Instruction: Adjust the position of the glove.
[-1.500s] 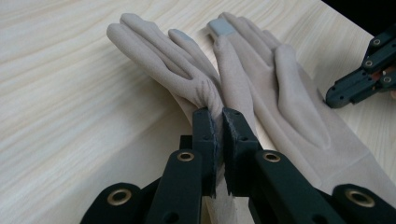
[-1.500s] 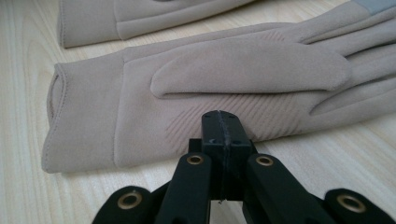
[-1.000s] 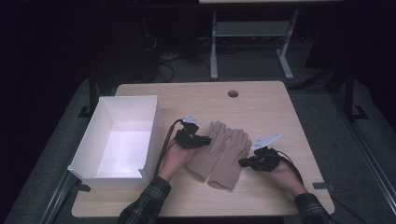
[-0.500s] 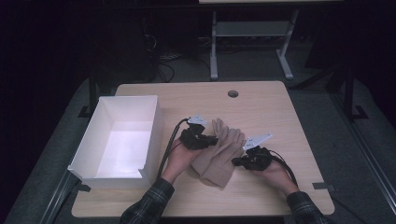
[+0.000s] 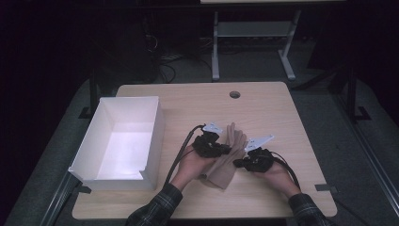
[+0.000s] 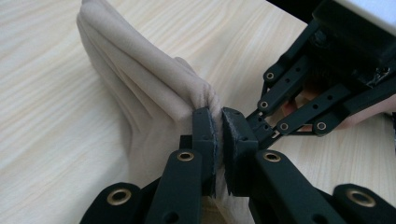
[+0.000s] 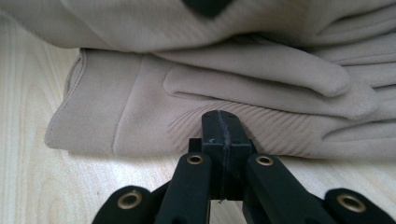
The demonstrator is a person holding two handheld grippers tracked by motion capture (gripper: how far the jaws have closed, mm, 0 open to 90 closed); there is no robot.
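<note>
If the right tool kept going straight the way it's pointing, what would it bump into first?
The beige glove right in front of it. The right tool, jaws shut together, points at the glove's near edge on the table. It looks almost touching already, though whether it pinches any fabric is hard to tell.

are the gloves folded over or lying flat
Folded over: the left gripper has pinched one glove's edge and laid it across the other beige gloves.
</note>
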